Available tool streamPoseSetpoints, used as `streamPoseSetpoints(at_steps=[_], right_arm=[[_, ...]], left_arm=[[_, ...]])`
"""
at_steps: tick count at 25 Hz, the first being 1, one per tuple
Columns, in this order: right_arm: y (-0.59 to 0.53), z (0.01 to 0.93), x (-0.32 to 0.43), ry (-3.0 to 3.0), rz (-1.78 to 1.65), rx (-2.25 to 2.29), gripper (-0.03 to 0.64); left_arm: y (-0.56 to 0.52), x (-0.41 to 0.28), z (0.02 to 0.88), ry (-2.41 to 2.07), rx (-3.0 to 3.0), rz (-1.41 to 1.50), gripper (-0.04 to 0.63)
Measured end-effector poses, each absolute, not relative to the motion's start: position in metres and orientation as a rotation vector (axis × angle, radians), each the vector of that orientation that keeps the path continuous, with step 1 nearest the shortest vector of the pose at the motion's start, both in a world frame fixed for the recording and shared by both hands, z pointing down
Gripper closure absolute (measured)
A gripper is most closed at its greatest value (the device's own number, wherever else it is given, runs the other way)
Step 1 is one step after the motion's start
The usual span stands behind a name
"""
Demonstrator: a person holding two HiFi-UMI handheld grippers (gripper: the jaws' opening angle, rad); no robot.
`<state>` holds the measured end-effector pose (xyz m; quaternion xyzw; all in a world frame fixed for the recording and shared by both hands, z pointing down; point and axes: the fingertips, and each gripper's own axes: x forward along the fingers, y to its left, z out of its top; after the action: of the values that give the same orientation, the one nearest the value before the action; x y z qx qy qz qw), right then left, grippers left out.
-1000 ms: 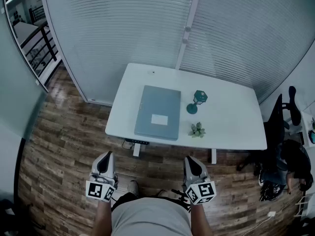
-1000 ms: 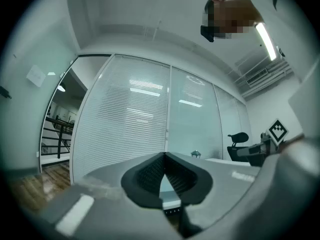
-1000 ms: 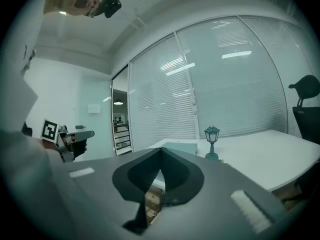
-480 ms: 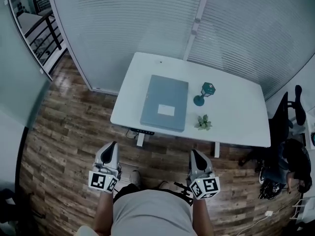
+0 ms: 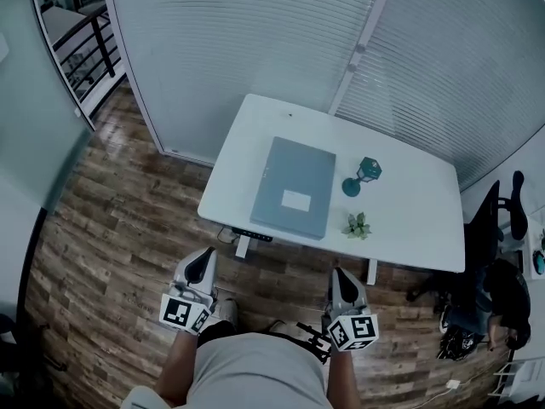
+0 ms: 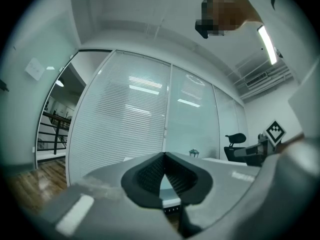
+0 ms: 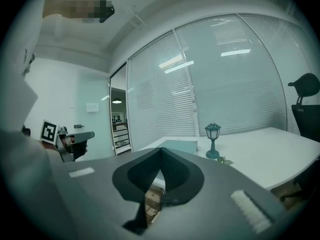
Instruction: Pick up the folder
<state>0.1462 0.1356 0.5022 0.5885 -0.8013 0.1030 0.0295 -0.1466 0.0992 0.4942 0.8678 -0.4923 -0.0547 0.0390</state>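
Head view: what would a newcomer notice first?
The grey-blue folder stands out, lying flat on the white table beside a small green lantern and a tiny plant. Nearer the camera, the left gripper and right gripper hover shut and empty over the wood floor, short of the table.

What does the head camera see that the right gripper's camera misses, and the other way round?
Only the head view shows the pale label on the folder and the marker cube of the right gripper. Only the right gripper view shows that gripper's jaws pressed together, empty, and a wall plate. Both show the folder, lantern and small plant on the white table, plus the left gripper.
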Motion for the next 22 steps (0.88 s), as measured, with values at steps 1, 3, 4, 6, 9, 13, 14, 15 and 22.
streamPoseSetpoints(at_steps=[1, 3, 4, 6, 9, 13, 14, 15, 22], right_arm=[[0.133, 0.503, 0.145, -2.466, 0.319, 1.819, 0.614], [0.127, 0.503, 0.141, -2.455, 0.323, 1.830, 0.614], [0.123, 0.504, 0.139, -2.448, 0.326, 1.836, 0.614], [0.115, 0.504, 0.134, -2.432, 0.330, 1.852, 0.614], [0.105, 0.503, 0.124, -2.409, 0.325, 1.876, 0.614], [0.094, 0.502, 0.114, -2.379, 0.331, 1.916, 0.614], [0.093, 0.502, 0.112, -2.371, 0.336, 1.926, 0.614], [0.092, 0.503, 0.110, -2.365, 0.341, 1.934, 0.614], [0.077, 0.512, 0.113, -2.362, 0.391, 1.937, 0.614]], left_arm=[[0.097, -0.148, 0.495, -1.503, 2.663, -0.162, 0.591], [0.090, -0.151, 0.497, -1.491, 2.667, -0.157, 0.591], [0.085, -0.153, 0.497, -1.485, 2.670, -0.155, 0.591], [0.076, -0.158, 0.496, -1.475, 2.680, -0.149, 0.592], [0.061, -0.170, 0.496, -1.449, 2.690, -0.156, 0.591], [0.041, -0.186, 0.498, -1.422, 2.700, -0.156, 0.591], [0.036, -0.189, 0.499, -1.415, 2.700, -0.156, 0.591], [0.031, -0.192, 0.500, -1.409, 2.701, -0.153, 0.592], [0.012, -0.180, 0.512, -1.376, 2.717, -0.109, 0.592]])
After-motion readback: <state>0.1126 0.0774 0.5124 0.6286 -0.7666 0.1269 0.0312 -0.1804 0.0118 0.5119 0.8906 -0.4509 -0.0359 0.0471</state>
